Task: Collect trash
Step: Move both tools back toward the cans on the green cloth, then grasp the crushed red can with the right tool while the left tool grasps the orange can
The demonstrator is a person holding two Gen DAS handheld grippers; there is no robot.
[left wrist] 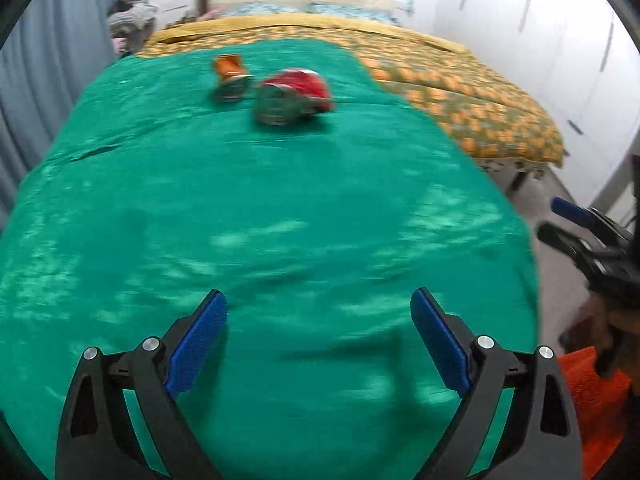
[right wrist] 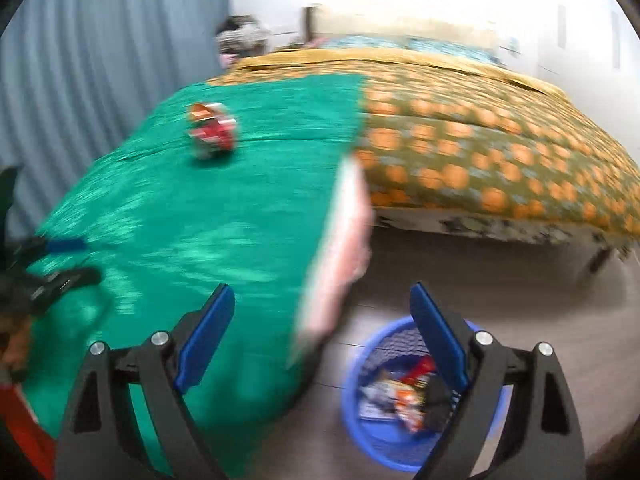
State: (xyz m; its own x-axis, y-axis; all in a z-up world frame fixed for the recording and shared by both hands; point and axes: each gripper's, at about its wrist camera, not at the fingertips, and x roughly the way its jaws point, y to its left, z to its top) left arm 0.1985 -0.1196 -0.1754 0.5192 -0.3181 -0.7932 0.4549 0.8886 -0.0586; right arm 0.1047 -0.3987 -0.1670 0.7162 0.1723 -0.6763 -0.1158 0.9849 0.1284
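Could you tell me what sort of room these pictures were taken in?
Most likely a bedroom: a large bed with pillows at its far end fills the view, tall white wardrobe doors line one wall, and a grey-blue curtain hangs along the other side.

A wide green cloth (left wrist: 240,200) covered the bed's near end; an orange-dotted quilt (left wrist: 460,80) lay far right.

Both wrist cameras look down along their jaws from the bed's (left wrist: 280,208) foot, sharing its green cover (right wrist: 224,216).
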